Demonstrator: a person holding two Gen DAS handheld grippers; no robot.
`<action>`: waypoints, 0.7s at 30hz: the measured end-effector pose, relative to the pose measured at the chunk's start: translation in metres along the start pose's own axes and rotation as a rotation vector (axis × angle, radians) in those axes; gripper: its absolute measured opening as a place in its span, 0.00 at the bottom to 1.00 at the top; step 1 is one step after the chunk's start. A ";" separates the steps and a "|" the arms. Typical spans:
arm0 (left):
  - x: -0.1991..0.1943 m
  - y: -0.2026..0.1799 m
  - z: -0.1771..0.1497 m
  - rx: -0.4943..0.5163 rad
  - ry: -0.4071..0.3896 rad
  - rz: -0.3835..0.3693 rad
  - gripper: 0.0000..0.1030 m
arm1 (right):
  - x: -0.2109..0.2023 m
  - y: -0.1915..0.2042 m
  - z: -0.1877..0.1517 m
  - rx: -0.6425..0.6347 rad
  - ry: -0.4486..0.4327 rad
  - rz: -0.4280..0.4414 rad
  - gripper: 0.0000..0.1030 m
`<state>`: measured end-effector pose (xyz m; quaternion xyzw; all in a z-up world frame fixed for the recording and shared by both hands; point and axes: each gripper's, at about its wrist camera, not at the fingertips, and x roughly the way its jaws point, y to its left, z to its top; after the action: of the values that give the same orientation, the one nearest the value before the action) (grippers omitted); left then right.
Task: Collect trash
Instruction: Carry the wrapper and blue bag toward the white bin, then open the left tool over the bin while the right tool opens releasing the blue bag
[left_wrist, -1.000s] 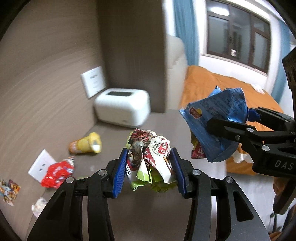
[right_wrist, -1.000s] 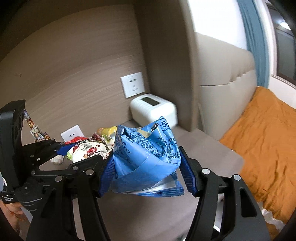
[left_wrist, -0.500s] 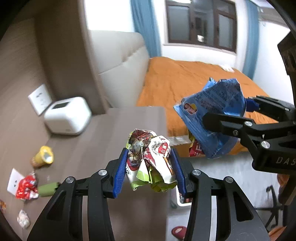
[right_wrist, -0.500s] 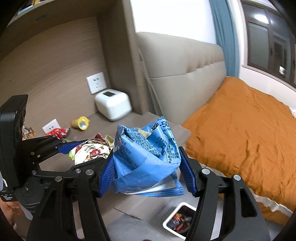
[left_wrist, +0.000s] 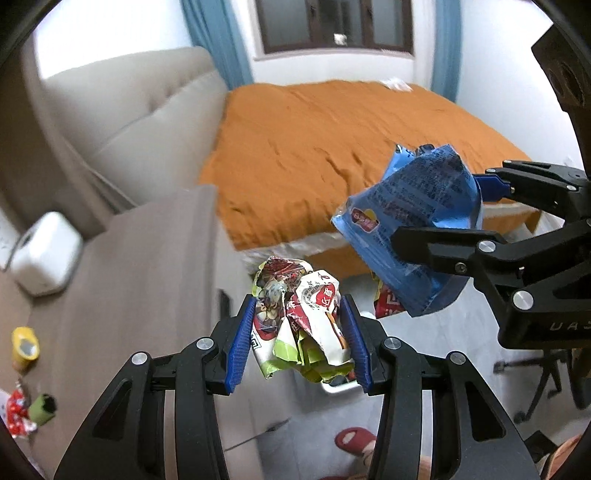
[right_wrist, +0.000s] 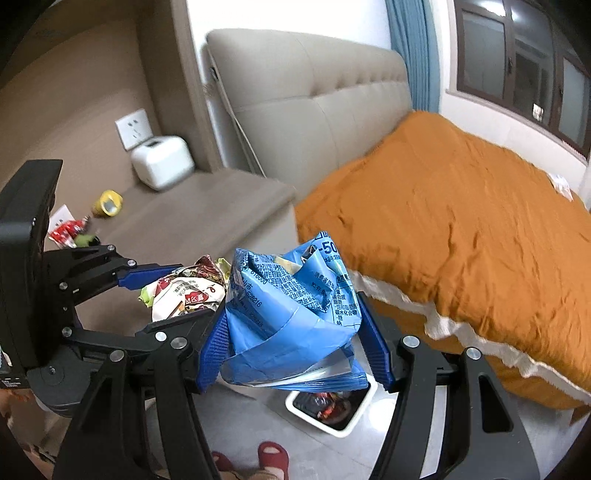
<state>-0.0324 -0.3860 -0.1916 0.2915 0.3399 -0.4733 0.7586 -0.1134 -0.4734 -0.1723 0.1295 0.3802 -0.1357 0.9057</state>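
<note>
Gripping blue wrapper (right_wrist: 291, 317) upright (mouth upward)

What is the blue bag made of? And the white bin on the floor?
The blue bag looks like thin plastic film: glossy, creased, with a silvery inner edge showing at the bottom. The white bin looks like hard, smooth plastic, judging by its even rounded rim, though it is mostly hidden.

white bin (right_wrist: 334, 424) half hidden behind blue bag (right_wrist: 291, 317)
</note>
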 end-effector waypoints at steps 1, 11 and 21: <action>0.008 -0.004 0.000 0.010 0.012 -0.009 0.44 | 0.005 -0.007 -0.006 0.013 0.011 0.003 0.63; 0.112 -0.038 -0.023 0.044 0.167 -0.125 0.44 | 0.071 -0.067 -0.065 0.121 0.152 -0.033 0.63; 0.249 -0.057 -0.079 0.002 0.299 -0.188 0.44 | 0.183 -0.101 -0.142 0.153 0.296 -0.028 0.63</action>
<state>-0.0233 -0.4767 -0.4434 0.3264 0.4744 -0.4938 0.6516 -0.1178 -0.5461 -0.4143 0.2116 0.4998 -0.1563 0.8252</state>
